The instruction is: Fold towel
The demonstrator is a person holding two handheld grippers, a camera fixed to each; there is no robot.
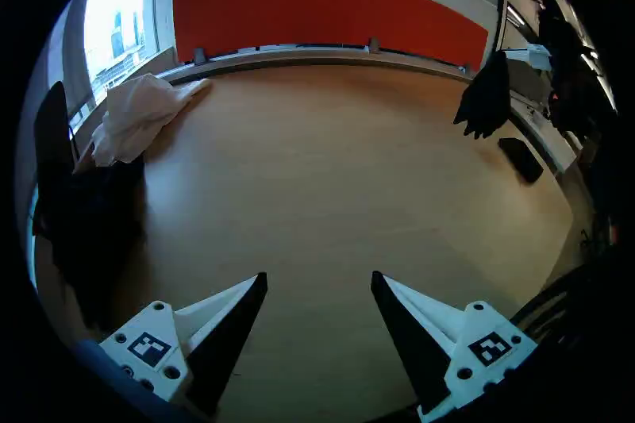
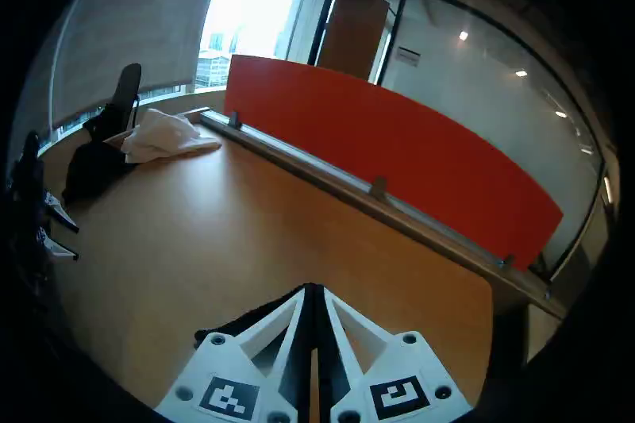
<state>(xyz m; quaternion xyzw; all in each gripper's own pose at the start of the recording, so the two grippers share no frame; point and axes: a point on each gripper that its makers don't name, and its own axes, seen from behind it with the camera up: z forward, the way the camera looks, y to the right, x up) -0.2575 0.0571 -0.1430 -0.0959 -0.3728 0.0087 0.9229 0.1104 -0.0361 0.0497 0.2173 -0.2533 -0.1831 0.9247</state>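
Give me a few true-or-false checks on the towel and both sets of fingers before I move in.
1. The towel lies crumpled near the far left end of the wooden table. True.
2. The left gripper has its fingers shut. False: they stand open with nothing between them.
3. The right gripper grips the towel. False: its fingers are shut on nothing, and the towel lies far off from them.
4. An orange divider runs along the table's far edge. True.
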